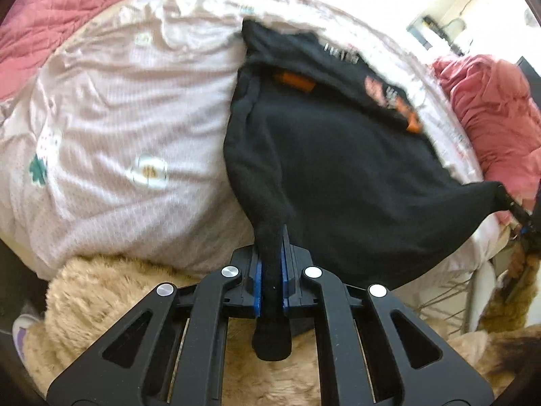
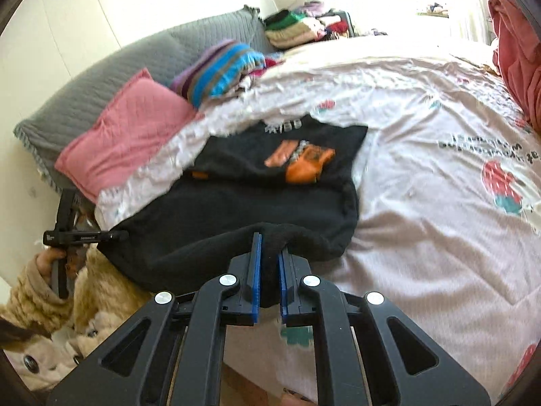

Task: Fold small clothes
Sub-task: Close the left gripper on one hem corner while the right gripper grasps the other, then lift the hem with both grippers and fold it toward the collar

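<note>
A small black garment (image 1: 338, 169) with an orange print lies on the pale printed bedspread (image 1: 118, 101), its near edge lifted off the bed. My left gripper (image 1: 270, 237) is shut on the garment's near left corner, with cloth bunched between the blue pads. My right gripper (image 2: 269, 247) is shut on the other near corner of the garment (image 2: 253, 203). The right gripper shows at the right edge of the left wrist view (image 1: 507, 199), and the left gripper at the left of the right wrist view (image 2: 118, 235). The orange print (image 2: 304, 162) faces up on the far half.
A pink pillow (image 2: 128, 135) and a grey pillow (image 2: 101, 81) lie at the head of the bed, with a striped folded cloth (image 2: 219, 71) and stacked clothes (image 2: 297, 27) behind. A pink blanket (image 1: 490, 108) is bunched on the far side. The person's beige fleece sleeve (image 2: 40, 291) is below.
</note>
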